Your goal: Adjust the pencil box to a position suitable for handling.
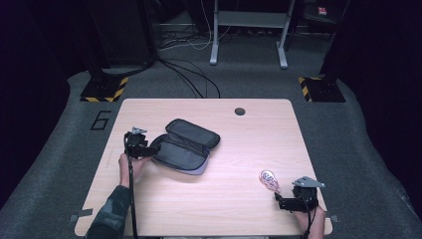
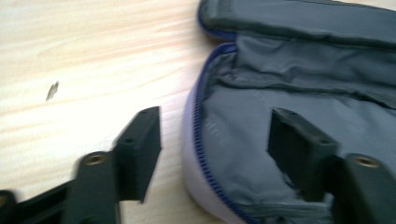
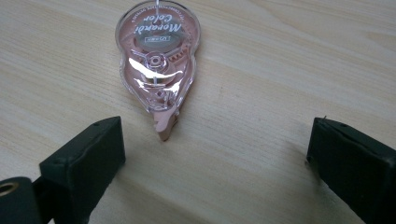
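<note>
Right tongs sit nearest my lens, jaws spread wide and released, nothing between them. Just ahead of the gap lies a pink correction tape dispenser, flat on the counter, its pointed tip aimed back toward the left jaw, not touching it. From the high view I see the same right tongs at the near right corner, with the dispenser just beyond and slightly left of them.

Left tongs are also released, jaws apart. They straddle the near rim of an open grey pencil case: one jaw over the bare wood outside the blue zipper edge, the other over the grey lining inside. I cannot tell whether either jaw touches the fabric.

From above, the left tongs meet the case at its left end; its lid is folded back. Case and dispenser lie well apart.
</note>
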`<control>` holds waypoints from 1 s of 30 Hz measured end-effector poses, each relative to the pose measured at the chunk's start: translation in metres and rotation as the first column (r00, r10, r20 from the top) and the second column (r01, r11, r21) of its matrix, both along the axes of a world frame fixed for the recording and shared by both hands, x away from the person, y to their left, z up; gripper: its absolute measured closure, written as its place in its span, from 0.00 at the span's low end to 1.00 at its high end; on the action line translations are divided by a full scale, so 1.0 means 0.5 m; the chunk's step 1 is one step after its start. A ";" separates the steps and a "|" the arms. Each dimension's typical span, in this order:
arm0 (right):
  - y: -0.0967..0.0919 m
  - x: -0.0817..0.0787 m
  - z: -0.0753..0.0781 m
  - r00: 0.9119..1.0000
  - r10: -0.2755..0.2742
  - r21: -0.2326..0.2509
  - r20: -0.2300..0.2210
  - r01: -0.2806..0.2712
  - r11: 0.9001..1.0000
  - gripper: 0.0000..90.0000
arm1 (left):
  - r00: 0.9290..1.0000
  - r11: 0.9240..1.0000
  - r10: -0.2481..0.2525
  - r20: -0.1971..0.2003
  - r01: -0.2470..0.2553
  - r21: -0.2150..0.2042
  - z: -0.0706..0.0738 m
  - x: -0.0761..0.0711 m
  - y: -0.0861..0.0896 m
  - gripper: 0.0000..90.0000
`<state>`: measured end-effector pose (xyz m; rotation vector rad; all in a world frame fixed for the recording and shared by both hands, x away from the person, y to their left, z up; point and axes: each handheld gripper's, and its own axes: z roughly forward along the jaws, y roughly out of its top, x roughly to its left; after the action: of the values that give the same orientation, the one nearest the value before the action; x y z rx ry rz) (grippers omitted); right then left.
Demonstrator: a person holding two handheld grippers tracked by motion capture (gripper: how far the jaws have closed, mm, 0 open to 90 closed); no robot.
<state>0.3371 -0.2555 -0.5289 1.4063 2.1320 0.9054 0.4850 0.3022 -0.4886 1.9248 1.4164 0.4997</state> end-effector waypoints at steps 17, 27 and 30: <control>-0.001 0.000 0.000 1.000 0.005 0.000 0.007 -0.005 1.000 0.05 | 0.998 0.998 0.058 -0.001 -0.058 0.004 -0.029 -0.029 -0.014 0.83; 0.000 -0.001 0.000 1.000 0.004 0.000 0.008 -0.004 1.000 0.05 | 0.999 0.998 0.054 0.010 -0.054 -0.016 -0.018 -0.071 -0.046 0.83; 0.000 -0.001 0.000 1.000 0.004 0.000 0.008 -0.004 1.000 0.05 | 0.999 0.999 0.031 0.011 -0.031 -0.021 -0.017 -0.083 -0.057 0.83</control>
<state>0.3368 -0.2557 -0.5290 1.3970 2.1297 0.9114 0.4437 0.2736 -0.4969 1.8833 1.4404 0.5083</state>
